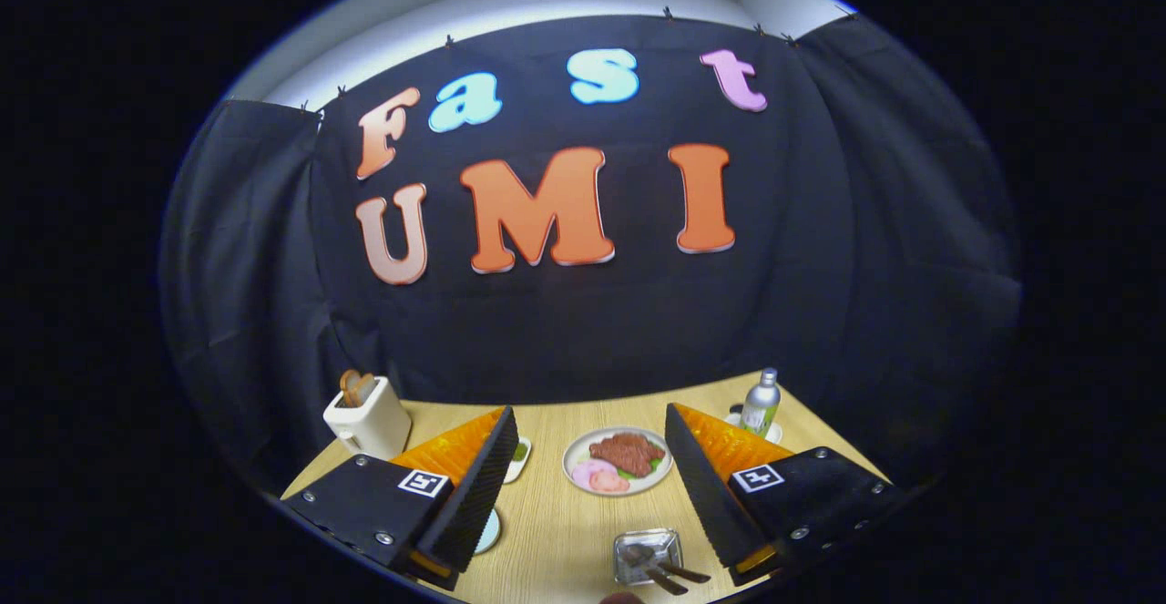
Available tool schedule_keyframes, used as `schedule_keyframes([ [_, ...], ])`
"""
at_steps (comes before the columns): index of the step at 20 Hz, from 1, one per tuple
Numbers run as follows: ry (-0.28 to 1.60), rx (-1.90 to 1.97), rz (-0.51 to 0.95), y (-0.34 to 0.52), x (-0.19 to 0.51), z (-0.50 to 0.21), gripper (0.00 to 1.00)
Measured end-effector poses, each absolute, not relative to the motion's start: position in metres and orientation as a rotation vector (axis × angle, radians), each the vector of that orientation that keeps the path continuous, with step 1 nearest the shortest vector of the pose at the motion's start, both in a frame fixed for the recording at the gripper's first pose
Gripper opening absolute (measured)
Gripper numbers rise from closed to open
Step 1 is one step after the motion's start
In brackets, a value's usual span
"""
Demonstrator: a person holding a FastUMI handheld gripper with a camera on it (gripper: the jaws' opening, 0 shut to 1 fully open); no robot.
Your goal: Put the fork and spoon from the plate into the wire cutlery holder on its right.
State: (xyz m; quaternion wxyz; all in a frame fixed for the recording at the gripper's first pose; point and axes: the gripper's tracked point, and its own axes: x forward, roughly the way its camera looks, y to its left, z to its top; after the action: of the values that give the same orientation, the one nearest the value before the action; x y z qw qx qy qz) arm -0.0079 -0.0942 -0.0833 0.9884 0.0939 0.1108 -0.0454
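My gripper (pixel 589 415) is open, its two fingers held wide apart above a wooden table (pixel 556 531). Close in, between the fingers and nearer the right one, lies a small square metal dish (pixel 645 549). On it rest a spoon (pixel 638 553) and what looks like a fork, their brown handles (pixel 681 574) pointing to the right off the dish. Nothing is between the fingers' pads. The right finger (pixel 706 486) covers the table to the right of the dish.
A round plate (pixel 572 464) with meat and other food sits beyond the dish, between the fingertips. A white toaster (pixel 369 419) with bread stands at the far left. A bottle (pixel 761 401) stands at the far right on a white saucer. Small dishes (pixel 518 459) peek from under the left finger.
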Motion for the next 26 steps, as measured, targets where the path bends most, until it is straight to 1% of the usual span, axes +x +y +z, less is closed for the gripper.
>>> schedule_keyframes([
  [7, -0.044, 0.089, -0.090, -0.083, -0.004, -0.011, 0.97],
  [9, -0.083, 0.077, -0.099, -0.083, -0.002, -0.001, 0.97],
  [17, -0.083, 0.094, -0.102, -0.075, 0.005, -0.001, 0.97],
  [26, -0.129, 0.088, -0.123, -0.066, 0.004, 0.012, 0.97],
])
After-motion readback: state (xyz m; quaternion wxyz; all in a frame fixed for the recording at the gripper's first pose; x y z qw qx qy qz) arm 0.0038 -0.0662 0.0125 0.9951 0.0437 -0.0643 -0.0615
